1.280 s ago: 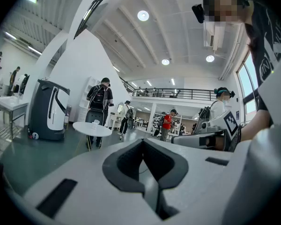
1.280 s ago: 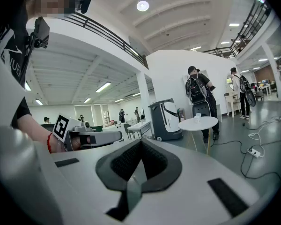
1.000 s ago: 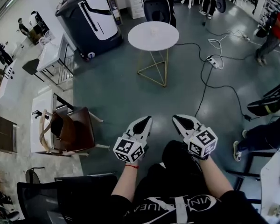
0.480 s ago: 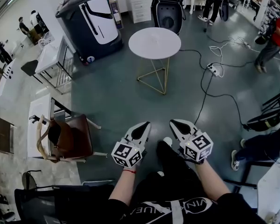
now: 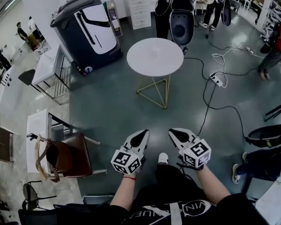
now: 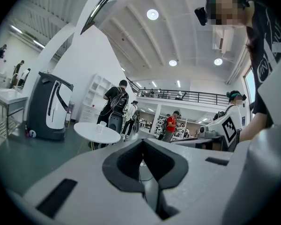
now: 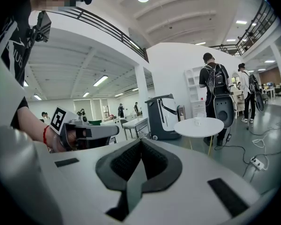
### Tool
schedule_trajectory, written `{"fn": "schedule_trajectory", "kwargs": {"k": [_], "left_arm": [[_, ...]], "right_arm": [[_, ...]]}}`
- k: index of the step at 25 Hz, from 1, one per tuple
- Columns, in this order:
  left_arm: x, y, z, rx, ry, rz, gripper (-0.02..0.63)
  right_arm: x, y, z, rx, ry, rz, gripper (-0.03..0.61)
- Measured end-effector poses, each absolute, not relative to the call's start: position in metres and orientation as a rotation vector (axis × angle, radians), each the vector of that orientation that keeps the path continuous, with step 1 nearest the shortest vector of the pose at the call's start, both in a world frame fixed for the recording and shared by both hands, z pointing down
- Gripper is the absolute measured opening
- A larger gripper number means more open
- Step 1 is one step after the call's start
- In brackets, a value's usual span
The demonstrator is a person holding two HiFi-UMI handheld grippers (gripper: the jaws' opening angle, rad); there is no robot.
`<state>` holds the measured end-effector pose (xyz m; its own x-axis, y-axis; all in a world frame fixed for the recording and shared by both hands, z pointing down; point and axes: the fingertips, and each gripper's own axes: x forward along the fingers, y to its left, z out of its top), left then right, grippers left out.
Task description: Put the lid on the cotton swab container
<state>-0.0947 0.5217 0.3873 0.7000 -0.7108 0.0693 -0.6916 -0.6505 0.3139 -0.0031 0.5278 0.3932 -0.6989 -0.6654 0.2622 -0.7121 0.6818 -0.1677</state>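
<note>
A round white table (image 5: 155, 56) on gold wire legs stands ahead on the grey floor. A small pale container (image 6: 99, 127) sits on its top, also seen as the same small container (image 7: 199, 121) in the right gripper view; it is too small to show a lid. My left gripper (image 5: 143, 134) and right gripper (image 5: 173, 132) are held side by side at waist height, well short of the table. Both are shut with nothing between the jaws. The left gripper (image 6: 141, 142) and the right gripper (image 7: 140, 142) each show jaw tips meeting.
A big dark and white machine (image 5: 86, 25) stands left of the table. A person with a backpack (image 5: 173, 3) stands behind it. Cables and a power strip (image 5: 217, 78) trail across the floor at right. A brown chair with a bag (image 5: 65, 153) is at my left.
The view has moved forward: the round table sits lower and nearer in the head view. Both grippers stay shut and held together in front of the body.
</note>
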Motion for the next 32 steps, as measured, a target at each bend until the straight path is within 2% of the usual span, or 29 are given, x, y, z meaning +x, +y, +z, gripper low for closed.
{"fn": "schedule_trajectory", "kwargs": {"k": [11,32], "left_arm": [[-0.071,0.39,0.391,2.589,-1.096,-0.061,0.006],[-0.042,0.243,0.409,2.572,-1.046,-0.039,0.006]], "right_arm": [[0.019,0.395,0.399,1.139,-2.731,0.421,0.003],[0.039,0.245,0.416,1.17,-2.719,0.495,0.003]]}}
